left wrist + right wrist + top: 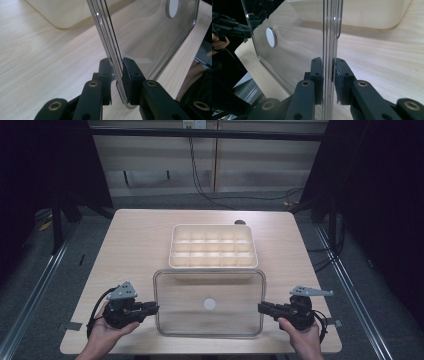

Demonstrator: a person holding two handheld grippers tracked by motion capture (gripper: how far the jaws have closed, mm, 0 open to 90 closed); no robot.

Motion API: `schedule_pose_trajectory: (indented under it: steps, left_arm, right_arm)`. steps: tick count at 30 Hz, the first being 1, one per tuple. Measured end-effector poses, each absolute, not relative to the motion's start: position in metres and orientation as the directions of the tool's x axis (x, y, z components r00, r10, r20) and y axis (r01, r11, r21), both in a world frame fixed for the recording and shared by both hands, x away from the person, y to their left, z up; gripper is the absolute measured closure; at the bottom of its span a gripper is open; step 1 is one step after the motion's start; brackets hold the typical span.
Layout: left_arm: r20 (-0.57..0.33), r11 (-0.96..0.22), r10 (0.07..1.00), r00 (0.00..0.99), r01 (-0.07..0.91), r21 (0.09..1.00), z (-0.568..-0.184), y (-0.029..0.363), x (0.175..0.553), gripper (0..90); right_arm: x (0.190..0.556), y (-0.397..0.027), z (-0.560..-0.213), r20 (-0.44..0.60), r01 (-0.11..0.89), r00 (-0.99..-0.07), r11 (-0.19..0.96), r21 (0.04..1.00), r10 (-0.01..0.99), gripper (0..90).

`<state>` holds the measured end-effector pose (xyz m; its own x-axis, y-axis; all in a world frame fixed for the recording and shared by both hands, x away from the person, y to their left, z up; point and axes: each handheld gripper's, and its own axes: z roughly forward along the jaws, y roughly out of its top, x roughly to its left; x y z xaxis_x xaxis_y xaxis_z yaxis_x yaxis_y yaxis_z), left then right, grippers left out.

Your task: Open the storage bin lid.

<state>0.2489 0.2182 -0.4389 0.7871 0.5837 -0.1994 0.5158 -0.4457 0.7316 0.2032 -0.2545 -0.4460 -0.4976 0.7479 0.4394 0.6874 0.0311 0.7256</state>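
Nearest the high camera were the person's two hands, coming in over the near edge of the tabletop (130,235). The left hand (106,332) held the left gripper (152,309) near the near left corner. The right hand (301,336) held the right gripper (262,308) near the near right corner.

Between them was a clear plastic lid (209,292) with rounded corners. It had a small round white disc (209,303) in its middle. The lid was close to the near edge of the tabletop, and its far edge reached just over the near wall of a cream tray (212,265).

In the left gripper view, the two black jaws were closed on the lid's left rim, one pad on each side of the clear plastic. In the right gripper view, the jaws pinched the right rim the same way. In both gripper views the tabletop showed through and past the lid.

The cream tray sat in the middle of the tabletop. It was split into many little square boxes, in three rows. A small dark round thing (240,222) lay just behind the tray's far right corner; it was too small to tell what it was.

No words or labels could be read on the lid, the tray or the grippers.
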Motion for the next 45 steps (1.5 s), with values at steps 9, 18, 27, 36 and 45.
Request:
schedule_pose_trajectory:
  steps: [9, 18, 27, 36, 45]
  left_arm:
    - [-0.192, -0.467, 0.569, 0.8, 0.506, 0.725, -0.444, 0.215, 0.248, 77.2]
    - [-0.205, -0.461, 0.563, 0.801, 0.51, 0.726, -0.447, 0.216, 0.251, 76.1]
    - [-0.215, -0.468, 0.566, 0.796, 0.525, 0.711, -0.449, 0.214, 0.257, 74.4]
    - [-0.173, -0.497, 0.589, 0.789, 0.523, 0.693, -0.457, 0.209, 0.261, 73.8]
    - [-0.256, -0.468, 0.541, 0.801, 0.539, 0.701, -0.463, 0.211, 0.269, 73.4]
  right_arm:
    - [0.201, -0.257, -0.458, 0.442, 0.712, -0.472, 0.035, 0.701, 0.763, 78.4]
    - [0.199, -0.253, -0.459, 0.403, 0.708, -0.467, 0.06, 0.703, 0.787, 76.8]
    - [0.21, -0.25, -0.46, 0.368, 0.717, -0.471, 0.105, 0.689, 0.802, 73.3]
    - [0.216, -0.249, -0.468, 0.362, 0.725, -0.469, 0.116, 0.679, 0.806, 69.5]
    - [0.22, -0.248, -0.474, 0.372, 0.738, -0.453, 0.107, 0.666, 0.81, 68.4]
